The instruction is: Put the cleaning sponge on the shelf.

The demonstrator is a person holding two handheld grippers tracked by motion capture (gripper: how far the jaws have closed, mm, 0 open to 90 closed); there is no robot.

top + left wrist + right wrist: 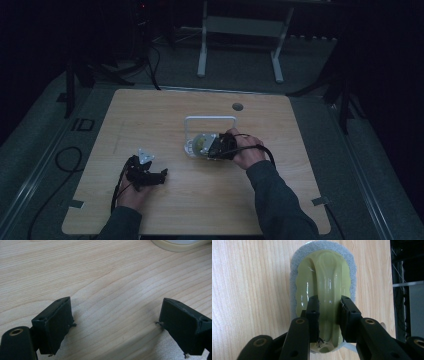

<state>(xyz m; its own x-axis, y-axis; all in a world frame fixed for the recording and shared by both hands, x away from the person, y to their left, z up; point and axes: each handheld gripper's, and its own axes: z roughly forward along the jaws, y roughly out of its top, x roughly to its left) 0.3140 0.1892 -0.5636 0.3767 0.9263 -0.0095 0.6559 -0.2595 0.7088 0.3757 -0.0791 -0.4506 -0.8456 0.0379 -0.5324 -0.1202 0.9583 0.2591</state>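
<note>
1. At mid-bench (pixel 150 210), your right fingers (pixel 329 305) are closed on the raised green ridge of the scrubber (pixel 324 272), a green-backed pad with a grey sponge rim. It lies flat on the wood just in front of the white rack (pixel 210 120).
2. Risk: the ridge is glossy and rounded, and the pads grip it near one end only. If you lift fast, the far end may sag and the scrubber could slip out.
3. Risk: the rack frame stands just beyond the scrubber. A forward swing on the lift could knock the frame or catch the sponge rim on it.
4. Risk: in the high view the right cable loops over your hand, close to the work. It could snag as you turn the wrist.
5. Right hand (pixel 248 150): reaching in from the right, forearm angled across the bench, the fingers pointing left and down onto the scrubber.
6. Left fingers (pixel 115 325): wide open, holding nothing, low over bare wood near the bench's left front. A pale rim (pixel 175 246) shows at the far edge of the left gripper view; I cannot tell what it is.
</note>
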